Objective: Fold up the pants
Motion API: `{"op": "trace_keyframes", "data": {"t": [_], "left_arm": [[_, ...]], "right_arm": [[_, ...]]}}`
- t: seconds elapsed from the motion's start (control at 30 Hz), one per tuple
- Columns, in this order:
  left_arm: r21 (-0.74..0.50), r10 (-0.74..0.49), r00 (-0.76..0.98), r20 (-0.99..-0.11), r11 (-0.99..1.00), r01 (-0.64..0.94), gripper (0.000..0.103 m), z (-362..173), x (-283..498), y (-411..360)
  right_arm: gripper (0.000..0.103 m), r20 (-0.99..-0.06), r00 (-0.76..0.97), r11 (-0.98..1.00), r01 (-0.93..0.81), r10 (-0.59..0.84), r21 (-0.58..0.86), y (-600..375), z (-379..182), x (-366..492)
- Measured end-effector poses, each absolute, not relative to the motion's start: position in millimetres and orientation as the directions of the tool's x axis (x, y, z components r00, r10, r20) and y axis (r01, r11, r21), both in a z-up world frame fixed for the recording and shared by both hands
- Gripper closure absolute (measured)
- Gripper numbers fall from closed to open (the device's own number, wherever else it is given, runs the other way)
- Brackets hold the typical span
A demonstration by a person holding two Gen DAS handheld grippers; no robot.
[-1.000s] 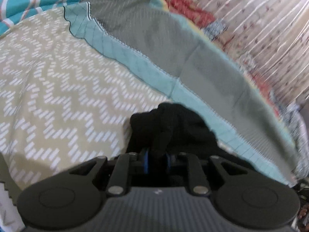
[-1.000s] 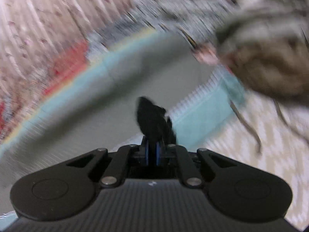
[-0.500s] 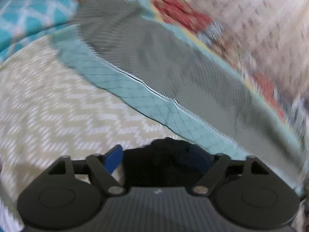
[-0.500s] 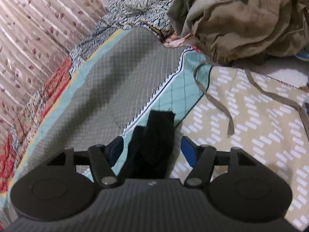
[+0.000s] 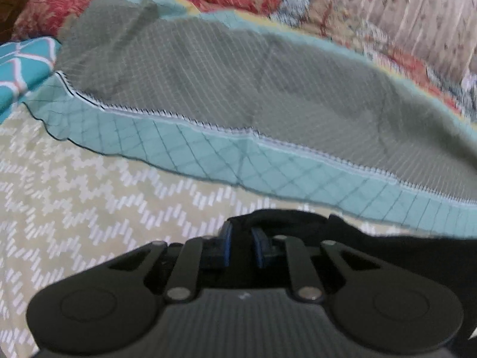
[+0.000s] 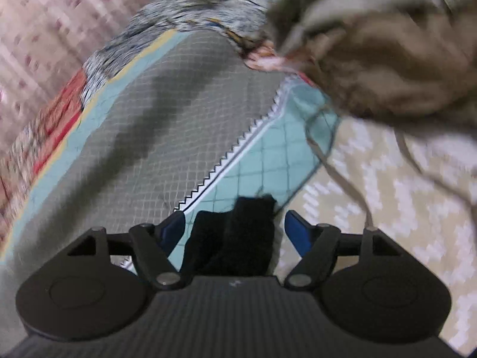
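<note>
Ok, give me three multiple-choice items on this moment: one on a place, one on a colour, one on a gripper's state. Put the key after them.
1. In the right wrist view, where does the heap of brown clothes lie?
A. upper right
B. lower left
C. between the gripper's fingers

2. What colour are the pants being folded?
A. red
B. black
C. white

3. How does the left gripper stand?
A. wide open, nothing between its fingers
B. out of view
C. shut on the pants

Key:
1 A: the heap fills the upper right corner, beyond the teal quilt border.
2 B: the cloth at both grippers is black.
3 C: its blue pads sit close together with black cloth pinched between them, while the right gripper has its jaws apart and closing around the cloth.
</note>
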State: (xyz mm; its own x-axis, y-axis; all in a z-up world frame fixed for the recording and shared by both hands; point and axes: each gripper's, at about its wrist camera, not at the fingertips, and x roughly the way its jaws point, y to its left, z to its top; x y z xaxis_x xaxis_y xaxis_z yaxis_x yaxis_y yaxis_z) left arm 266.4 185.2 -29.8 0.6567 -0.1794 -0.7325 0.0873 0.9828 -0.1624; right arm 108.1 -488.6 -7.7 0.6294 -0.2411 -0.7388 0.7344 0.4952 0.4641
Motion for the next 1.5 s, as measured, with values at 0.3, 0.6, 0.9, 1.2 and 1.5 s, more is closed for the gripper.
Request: {"op": "trace_keyframes", "data": {"t": [0.3, 0.6, 0.9, 1.2, 1.5], "left_arm": [[-0.367, -0.225, 0.871, -0.438, 0.929, 0.055, 0.091, 56.1, 179.0, 224.1], [-0.535, -0.251, 0.875, -0.414, 0.844, -0.011, 0.091, 46.2, 67.6, 283.5], [-0.594, -0.259, 0.838, -0.48, 0.799, -0.094, 0.093, 9.5, -20.3, 317.6], [-0.623, -0.252, 0.838, -0.484, 0.771, -0.128, 0.093, -1.2, -64.0, 336.8], [-0.653, -0.276, 0.777, -0.566, 0.726, -0.217, 0.063, -15.0, -80.5, 357.1]], "right_arm": [[0.088, -0.604, 0.775, 0.487, 0.607, -0.186, 0.628, -488.3, 36.9, 70.3], [0.088, -0.542, 0.832, 0.448, 0.532, -0.119, 0.718, -473.8, 62.9, -44.6], [0.088, -0.59, 0.798, 0.393, 0.584, -0.119, 0.71, -441.0, 30.0, -173.2], [0.089, -0.595, 0.786, 0.332, 0.614, -0.17, 0.716, -437.6, 14.4, -213.4], [0.049, -0.654, 0.664, 0.303, 0.747, -0.361, 0.591, -439.4, 18.1, -215.6]]}}
